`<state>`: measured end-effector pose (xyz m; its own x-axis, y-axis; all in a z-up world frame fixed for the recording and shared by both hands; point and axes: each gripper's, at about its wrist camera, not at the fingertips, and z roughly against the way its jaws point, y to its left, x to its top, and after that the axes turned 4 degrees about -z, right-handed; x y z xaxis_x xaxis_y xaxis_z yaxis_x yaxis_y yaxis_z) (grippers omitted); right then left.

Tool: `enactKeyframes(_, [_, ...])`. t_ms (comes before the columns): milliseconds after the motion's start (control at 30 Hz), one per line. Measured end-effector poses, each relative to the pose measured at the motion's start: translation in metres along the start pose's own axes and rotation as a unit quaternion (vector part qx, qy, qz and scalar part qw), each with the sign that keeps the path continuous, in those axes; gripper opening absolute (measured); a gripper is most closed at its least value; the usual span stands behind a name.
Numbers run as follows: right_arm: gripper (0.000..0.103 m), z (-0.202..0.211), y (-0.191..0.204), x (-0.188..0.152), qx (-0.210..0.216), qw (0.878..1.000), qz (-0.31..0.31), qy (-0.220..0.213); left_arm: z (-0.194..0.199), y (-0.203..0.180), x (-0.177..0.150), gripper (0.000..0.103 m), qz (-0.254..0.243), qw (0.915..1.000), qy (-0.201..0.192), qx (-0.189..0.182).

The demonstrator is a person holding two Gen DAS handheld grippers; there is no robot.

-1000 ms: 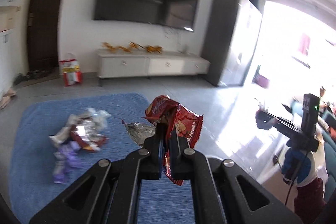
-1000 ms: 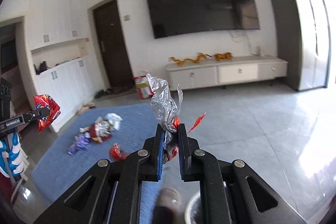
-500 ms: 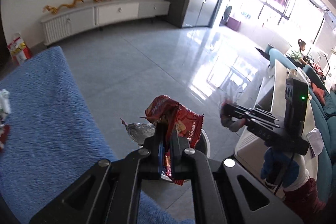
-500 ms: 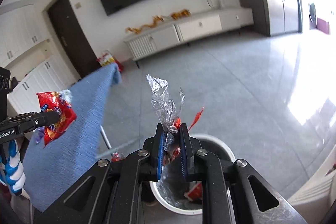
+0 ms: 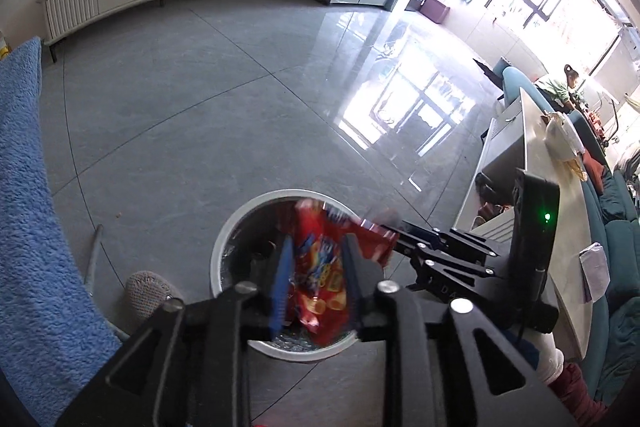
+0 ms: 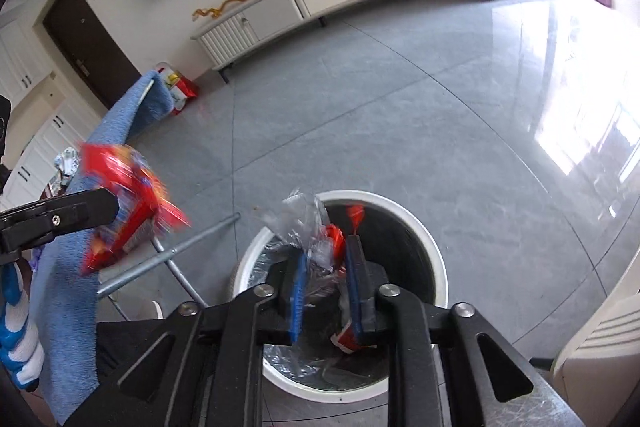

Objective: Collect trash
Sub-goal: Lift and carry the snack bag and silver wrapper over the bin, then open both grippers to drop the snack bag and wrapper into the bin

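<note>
Over the bin: both grippers hang above a white round bin (image 5: 219, 255) on the grey tile floor (image 5: 200, 87).
Left gripper (image 5: 316, 271): jaws spread apart; a red snack bag (image 5: 320, 263) sits blurred in the gap, with no pad seen pressing it. Judged released and dropping.
Right gripper (image 6: 326, 267): jaws also parted; a clear wrapper (image 6: 308, 227) with red scraps lies loose between the blue pads (image 6: 298, 291). Judged let go, not clamped.
Position of trash: in both views each piece is directly above the bin mouth; the bin rim (image 6: 436, 267) encloses them from the camera's angle. Whether either piece touches a finger cannot be told because of blur.
Bin contents: a liner and at least one red scrap (image 6: 344, 339) show at the bottom, so some trash is already inside.
Remaining trash: more wrappers (image 6: 66, 165) lie on the blue cloth (image 6: 64, 267) to the left, partly hidden by the left gripper in the right view.
Progress: judged partway. This pair of pieces is at the drop stage; the pile on the cloth is not yet collected.
Next need: confirm both pieces fall clear of the fingers, then go to the cloth for the rest.
Risk: light film may cling to a pad or drift outside the rim.
</note>
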<state>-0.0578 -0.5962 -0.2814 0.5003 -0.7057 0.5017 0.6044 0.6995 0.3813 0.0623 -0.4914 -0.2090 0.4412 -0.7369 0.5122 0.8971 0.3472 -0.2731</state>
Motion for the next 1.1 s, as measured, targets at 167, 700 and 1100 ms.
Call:
enactKeyframes(167, [0.026, 0.004, -0.006, -0.002, -0.008, 1.000, -0.008, -0.001, 0.000, 0.004, 0.002, 0.037, 0.006, 1.0000, -0.004, -0.006])
enactKeyframes(700, [0.031, 0.059, 0.015, 0.000, -0.009, 0.999, 0.003, -0.050, 0.060, -0.003, -0.006, 0.044, 0.005, 0.9982, -0.059, 0.011])
enactKeyframes(1100, [0.032, 0.101, 0.061, 0.007, 0.008, 0.995, 0.041, -0.086, 0.132, 0.014, -0.029, 0.044, 0.014, 0.9931, -0.113, 0.028])
